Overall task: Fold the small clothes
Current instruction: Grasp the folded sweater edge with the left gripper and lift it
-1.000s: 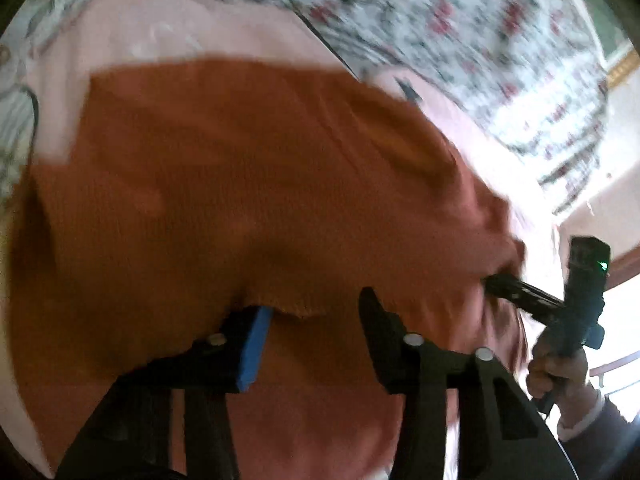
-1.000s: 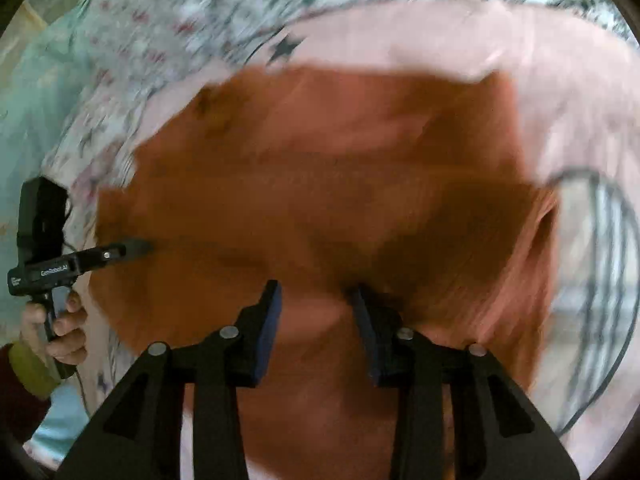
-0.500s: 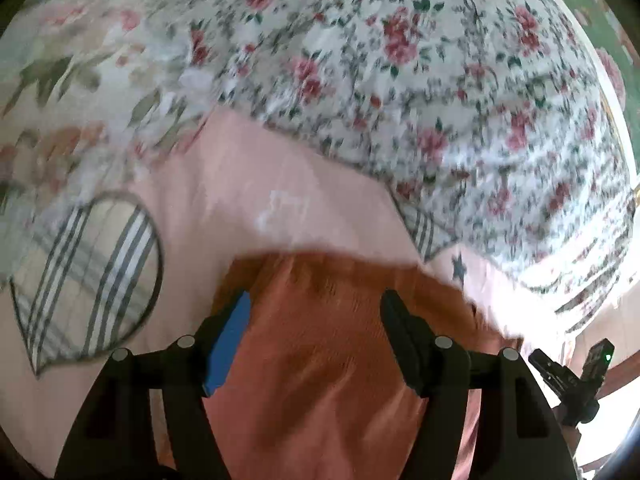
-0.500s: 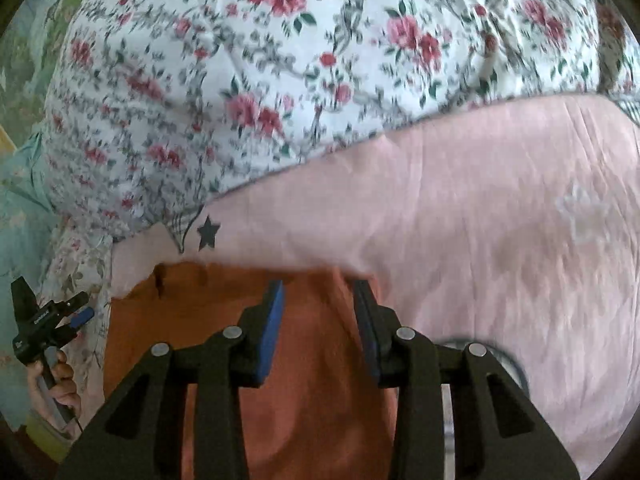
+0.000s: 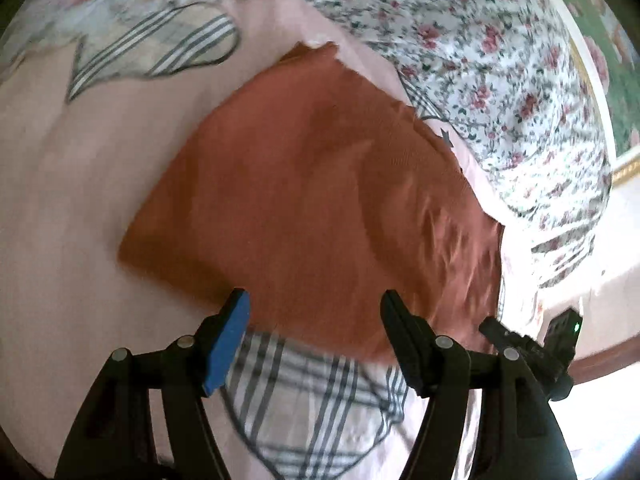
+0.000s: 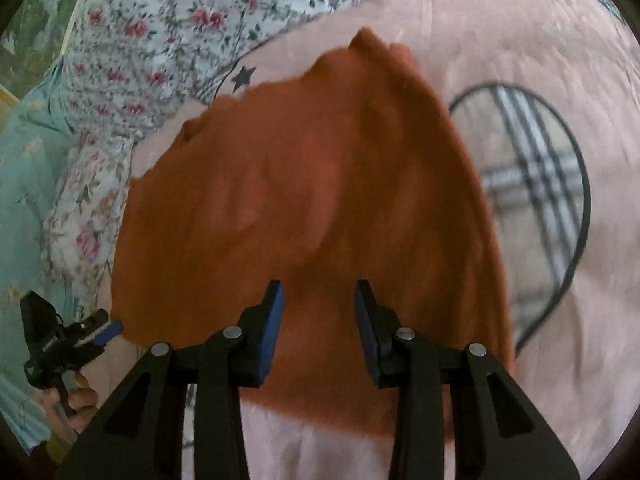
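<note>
A rust-orange knitted garment point(image 5: 320, 200) lies spread flat on a pink bedspread point(image 5: 80, 184); it also shows in the right wrist view point(image 6: 304, 208). My left gripper point(image 5: 316, 312) is open and empty, its fingers over the garment's near edge. My right gripper point(image 6: 319, 304) is open and empty, its fingers over the garment's near part. The right gripper shows in the left wrist view point(image 5: 496, 332) at the garment's right edge. The left gripper shows in the right wrist view point(image 6: 106, 326) at its left edge.
The pink bedspread has plaid patches: a star shape point(image 5: 160, 48), one near me point(image 5: 312, 400) and a heart shape point(image 6: 536, 208). A floral quilt point(image 5: 500, 60) lies beyond the garment. A light blue cloth point(image 6: 24, 184) lies at the left.
Both grippers were on the garment a second ago, swung forward over it, and now stand back, open, with the garment lying flat below. The left jaws are wider apart.
</note>
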The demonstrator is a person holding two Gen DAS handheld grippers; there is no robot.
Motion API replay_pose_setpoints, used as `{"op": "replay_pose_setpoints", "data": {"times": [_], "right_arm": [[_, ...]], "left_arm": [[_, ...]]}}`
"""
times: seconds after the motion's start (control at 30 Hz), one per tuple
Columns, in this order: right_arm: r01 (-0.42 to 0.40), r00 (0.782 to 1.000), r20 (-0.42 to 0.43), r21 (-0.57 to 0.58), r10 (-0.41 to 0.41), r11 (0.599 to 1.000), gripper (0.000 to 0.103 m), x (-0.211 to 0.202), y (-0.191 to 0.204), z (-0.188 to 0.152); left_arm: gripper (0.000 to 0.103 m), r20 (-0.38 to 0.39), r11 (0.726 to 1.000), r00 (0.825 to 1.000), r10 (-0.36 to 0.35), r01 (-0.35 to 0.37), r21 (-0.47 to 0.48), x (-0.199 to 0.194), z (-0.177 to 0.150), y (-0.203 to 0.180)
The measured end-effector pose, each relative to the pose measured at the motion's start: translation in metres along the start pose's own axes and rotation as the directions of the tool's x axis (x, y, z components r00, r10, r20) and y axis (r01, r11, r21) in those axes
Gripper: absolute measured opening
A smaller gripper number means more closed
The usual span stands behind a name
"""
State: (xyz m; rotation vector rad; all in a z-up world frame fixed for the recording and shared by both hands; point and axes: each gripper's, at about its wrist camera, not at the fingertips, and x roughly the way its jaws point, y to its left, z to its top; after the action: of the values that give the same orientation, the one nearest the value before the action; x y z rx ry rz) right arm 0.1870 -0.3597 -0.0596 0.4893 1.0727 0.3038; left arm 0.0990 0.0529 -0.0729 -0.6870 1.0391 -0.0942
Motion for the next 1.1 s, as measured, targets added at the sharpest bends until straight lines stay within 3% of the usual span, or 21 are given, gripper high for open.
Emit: {"op": "replay_pose_setpoints", "data": {"times": [0.27,0.6,0.73,0.8,0.83,0.87,0.9,1.0,1.1], "right_arm": [[0.003,1.000,-0.018,0.027,-0.003,1.000,0.038,-0.011,0.006,-0.030],[-0.014,1.000,-0.023,-0.001,0.014,1.000,0.038,-0.015,0.021,-0.030],[-0.024,0.999,-0.026,-0.007,0.024,1.000,0.038,-0.014,0.023,-0.027],[-0.029,0.999,-0.027,-0.010,0.028,1.000,0.038,-0.014,0.023,-0.025],[-0.030,0.999,-0.026,-0.010,0.030,0.999,0.038,-0.014,0.022,-0.024],[-0.033,0.999,-0.024,-0.008,0.033,0.999,0.038,-0.013,0.021,-0.023],[-0.035,0.999,-0.021,-0.002,0.035,0.999,0.038,-0.013,0.019,-0.020],[-0.044,0.999,-0.008,0.014,0.044,0.999,0.038,-0.015,0.013,-0.014],[-0.055,0.998,0.006,0.019,0.055,0.998,0.038,-0.020,0.008,-0.006]], "left_arm": [[0.075,0.001,0.995,1.000,-0.009,0.009,-0.103,0.002,-0.024,0.031],[0.074,0.129,0.967,0.991,-0.047,0.078,-0.244,0.028,0.024,0.057],[0.068,0.148,0.972,0.989,-0.012,0.046,-0.230,0.036,0.038,0.055],[0.060,0.145,0.979,0.989,0.029,0.001,-0.203,0.039,0.043,0.048],[0.045,0.143,0.982,0.989,0.047,-0.019,-0.187,0.039,0.044,0.046],[0.021,0.135,0.985,0.990,0.034,-0.010,-0.175,0.039,0.045,0.044],[0.015,0.124,0.986,0.992,0.004,0.017,-0.168,0.039,0.046,0.042],[0.011,0.150,0.996,0.987,0.056,-0.045,-0.078,0.026,0.048,0.013],[0.009,0.176,0.999,0.984,0.043,-0.048,0.024,0.014,0.049,-0.028]]}}
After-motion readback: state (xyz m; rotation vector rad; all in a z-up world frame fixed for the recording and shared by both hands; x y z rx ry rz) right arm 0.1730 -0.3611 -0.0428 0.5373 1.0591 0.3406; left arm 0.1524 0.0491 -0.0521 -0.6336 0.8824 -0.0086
